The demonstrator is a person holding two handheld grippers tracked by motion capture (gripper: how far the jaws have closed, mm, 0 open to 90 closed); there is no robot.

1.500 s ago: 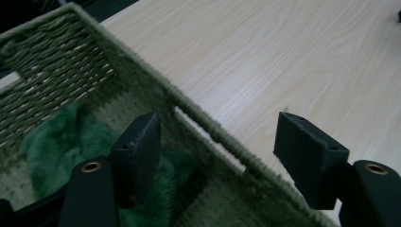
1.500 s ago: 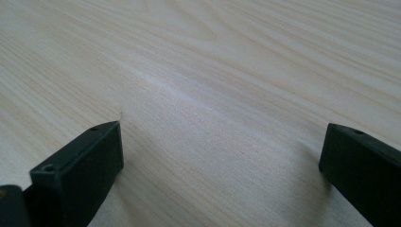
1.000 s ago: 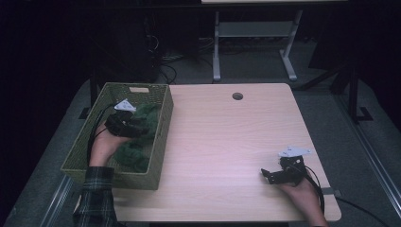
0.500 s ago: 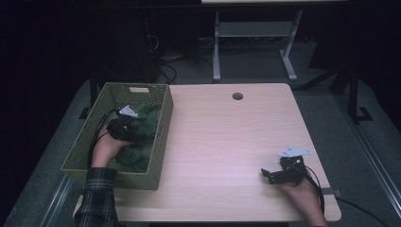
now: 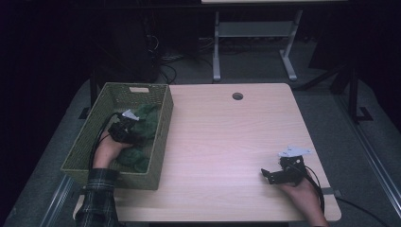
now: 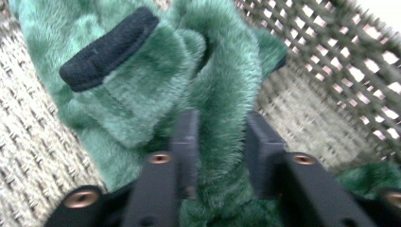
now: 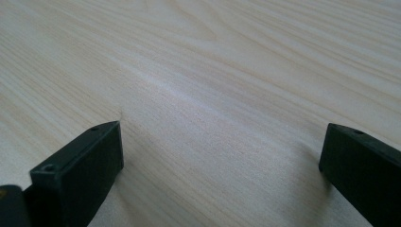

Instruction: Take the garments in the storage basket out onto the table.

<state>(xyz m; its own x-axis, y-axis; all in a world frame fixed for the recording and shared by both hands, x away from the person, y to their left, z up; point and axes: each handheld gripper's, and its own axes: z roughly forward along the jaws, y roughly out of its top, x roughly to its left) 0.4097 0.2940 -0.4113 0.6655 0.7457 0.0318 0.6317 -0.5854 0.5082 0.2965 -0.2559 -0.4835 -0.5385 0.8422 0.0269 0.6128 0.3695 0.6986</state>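
Note:
A woven green basket point(image 5: 161, 142) stands at the table's left edge with green fuzzy fabric point(image 5: 146, 120) bunched inside. My left gripper point(image 5: 130, 130) is down in the basket. In the left gripper view its jaws are shut on a fold of the green fuzzy fabric point(image 6: 222, 94), which has a black trim point(image 6: 106, 47); my left gripper point(image 6: 220, 142) pinches the fold between them. My right gripper point(image 5: 265, 174) rests on the bare wooden table point(image 5: 227, 142) near the front right corner. In the right gripper view my right gripper point(image 7: 222, 161) stands wide open over bare wood with nothing between the jaws.
A round cable hole point(image 5: 237, 96) sits near the table's far edge. Beyond the table stand a metal desk frame point(image 5: 255, 42) and cables on the dark floor. The basket's wicker wall point(image 6: 340, 71) rises close behind the fabric.
My left gripper has moved toward the person inside the basket, with the fabric shifting under it. The right gripper has stayed in place.

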